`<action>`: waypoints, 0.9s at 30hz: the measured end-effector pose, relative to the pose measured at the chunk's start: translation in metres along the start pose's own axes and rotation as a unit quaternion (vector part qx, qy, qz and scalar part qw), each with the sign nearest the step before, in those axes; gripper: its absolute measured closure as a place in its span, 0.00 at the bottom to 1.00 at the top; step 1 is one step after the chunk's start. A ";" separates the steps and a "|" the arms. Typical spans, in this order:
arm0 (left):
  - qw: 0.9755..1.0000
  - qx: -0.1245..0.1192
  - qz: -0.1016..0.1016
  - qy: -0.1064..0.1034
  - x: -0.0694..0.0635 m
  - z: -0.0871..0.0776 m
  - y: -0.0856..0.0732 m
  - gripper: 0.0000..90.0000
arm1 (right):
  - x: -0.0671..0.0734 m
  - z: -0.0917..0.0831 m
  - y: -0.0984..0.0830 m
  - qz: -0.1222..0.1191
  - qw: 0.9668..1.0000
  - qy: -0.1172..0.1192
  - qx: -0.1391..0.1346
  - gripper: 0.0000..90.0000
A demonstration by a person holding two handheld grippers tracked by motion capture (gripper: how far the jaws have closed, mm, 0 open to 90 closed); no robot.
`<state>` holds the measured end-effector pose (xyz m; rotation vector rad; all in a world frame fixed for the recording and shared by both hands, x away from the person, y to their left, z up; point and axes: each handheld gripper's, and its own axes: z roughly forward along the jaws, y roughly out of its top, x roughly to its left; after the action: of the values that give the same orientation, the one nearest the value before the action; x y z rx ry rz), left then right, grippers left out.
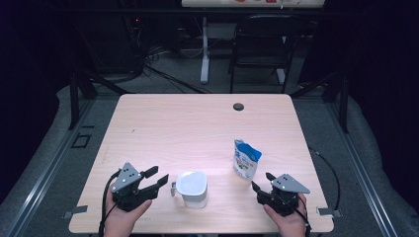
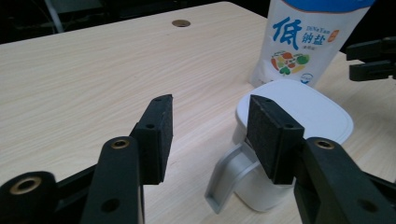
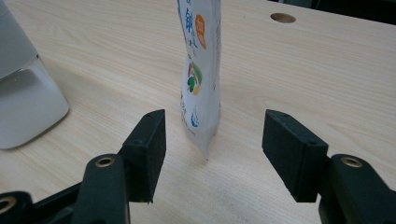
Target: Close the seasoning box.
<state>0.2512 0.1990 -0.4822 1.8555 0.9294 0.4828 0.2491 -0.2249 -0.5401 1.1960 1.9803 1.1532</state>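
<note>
White plastic makes up the lidded jug (image 1: 192, 188), which stands on the pale wood worktop (image 1: 188, 128) just to the right of the left gripper (image 1: 157, 177). That gripper's jaws stand apart with nothing between the pads. In the left gripper view its own pads (image 2: 156, 135) frame bare worktop, and the jug (image 2: 285, 135) sits just beyond and partly behind the right-hand pad, its grey handle (image 2: 224, 182) turned toward the gripper and free of both pads.

Past the jug in that view stands a white pouch (image 2: 303, 39) with blue lettering and a picture of vegetables; it is upright and close behind the jug. The jaws of the other gripper (image 2: 371, 58) reach in at the right edge.

The right gripper (image 1: 262, 183) is held low near the front edge of the worktop, jaws wide apart and empty. The pouch (image 1: 245, 159) stands upright just ahead of it and a little to its left. In the right gripper view the pouch (image 3: 201, 70) is seen edge-on, rising ahead of the gap between the two pads (image 3: 149, 149) and nearer the left-hand one, not touching either. The jug (image 3: 23, 93) shows well off to the left of that gripper. A hand (image 1: 126, 217) grips each tool from below.
</note>
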 end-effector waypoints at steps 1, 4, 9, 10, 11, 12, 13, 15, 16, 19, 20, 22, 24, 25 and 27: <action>1.000 -0.002 -0.001 0.008 0.002 -0.002 -0.001 0.54 | 0.000 0.000 0.000 0.000 1.000 0.000 0.000 0.44; 1.000 -0.005 -0.013 0.011 0.008 -0.007 -0.003 0.53 | -0.001 -0.001 0.000 0.001 1.000 -0.001 -0.002 0.44; 1.000 0.000 -0.025 0.020 0.019 -0.016 -0.008 0.52 | -0.001 -0.002 0.001 0.003 1.000 -0.002 -0.003 0.44; 0.999 -0.002 -0.027 0.024 0.021 -0.018 -0.010 0.52 | -0.001 -0.002 0.001 0.003 1.000 -0.002 -0.005 0.44; 0.999 0.000 -0.029 0.026 0.024 -0.020 -0.011 0.52 | -0.001 -0.003 0.001 0.003 1.000 -0.002 -0.005 0.44; 0.999 0.001 -0.030 0.029 0.026 -0.022 -0.013 0.52 | -0.001 -0.003 0.001 0.004 1.000 -0.003 -0.006 0.44; 0.999 0.001 -0.033 0.033 0.028 -0.024 -0.014 0.52 | -0.001 -0.003 0.001 0.006 1.000 -0.002 -0.008 0.44; 0.999 0.004 -0.034 0.036 0.031 -0.027 -0.017 0.52 | -0.002 -0.003 0.001 0.006 1.000 -0.003 -0.007 0.44; 0.999 0.003 -0.036 0.040 0.033 -0.028 -0.019 0.52 | -0.002 -0.003 0.001 0.006 1.000 -0.003 -0.007 0.44; 0.998 0.006 -0.042 0.048 0.039 -0.032 -0.025 0.52 | -0.001 -0.003 0.001 0.005 1.000 -0.003 -0.006 0.44; 0.998 0.008 -0.045 0.050 0.041 -0.033 -0.028 0.52 | -0.001 -0.003 0.001 0.004 1.000 -0.003 -0.005 0.44; 0.997 0.012 -0.050 0.056 0.045 -0.035 -0.032 0.52 | -0.001 -0.003 0.001 0.004 1.000 -0.002 -0.005 0.44; 0.997 0.012 -0.056 0.060 0.048 -0.036 -0.038 0.52 | -0.001 -0.004 0.001 0.003 1.000 -0.003 -0.004 0.44; 0.996 0.012 -0.059 0.061 0.050 -0.037 -0.040 0.52 | -0.001 -0.004 0.001 0.005 1.000 -0.003 -0.005 0.44; 0.996 0.015 -0.063 0.065 0.052 -0.038 -0.045 0.52 | -0.002 -0.004 0.001 0.006 1.000 -0.003 -0.005 0.44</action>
<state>0.2411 0.2724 -0.5089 1.7953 1.1390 0.5179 0.2473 -0.2275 -0.5373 1.2053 1.9633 1.1636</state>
